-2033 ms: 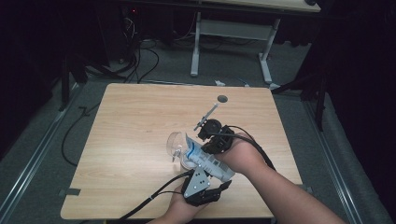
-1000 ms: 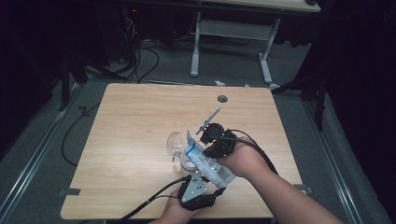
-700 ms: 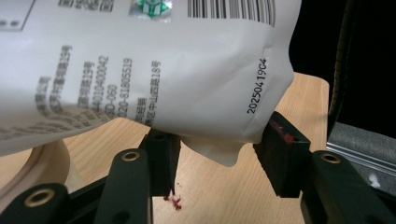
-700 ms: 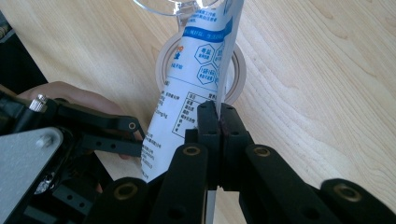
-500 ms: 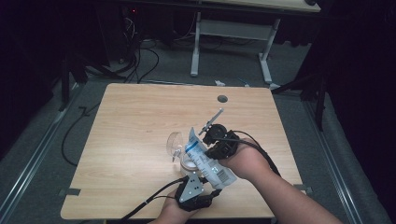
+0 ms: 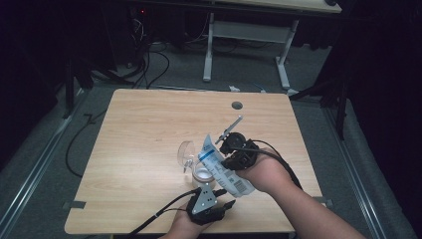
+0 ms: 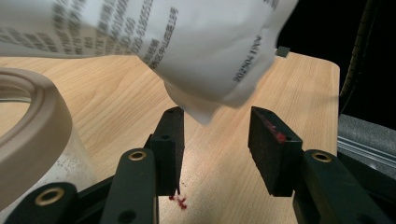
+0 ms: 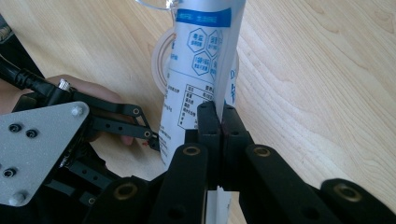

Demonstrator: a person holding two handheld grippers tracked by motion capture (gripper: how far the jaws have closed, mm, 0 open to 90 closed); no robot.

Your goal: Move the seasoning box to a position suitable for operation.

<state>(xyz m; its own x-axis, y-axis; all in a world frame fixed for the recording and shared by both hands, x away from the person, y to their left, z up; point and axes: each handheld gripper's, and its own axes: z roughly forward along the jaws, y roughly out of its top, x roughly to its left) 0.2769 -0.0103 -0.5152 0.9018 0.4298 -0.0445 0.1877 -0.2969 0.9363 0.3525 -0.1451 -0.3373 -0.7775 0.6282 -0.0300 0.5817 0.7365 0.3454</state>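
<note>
Right gripper [image 8: 219,116] pinches the white pouch [image 8: 198,70], tilted over the jar [image 6: 201,175]. Left gripper [image 7: 217,140], jaws just closing, stands apart under the pouch's corner, pads touching nothing. Jar mostly hidden behind pouch.

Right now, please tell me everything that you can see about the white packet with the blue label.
The white packet is a flat, soft pouch with a blue band, hexagon icons, small printed text and a barcode. It is held tilted over the jar. The right gripper pinches its edge between closed jaws. Its crumpled lower corner hangs just above the left gripper, whose open jaws do not touch it.
</note>
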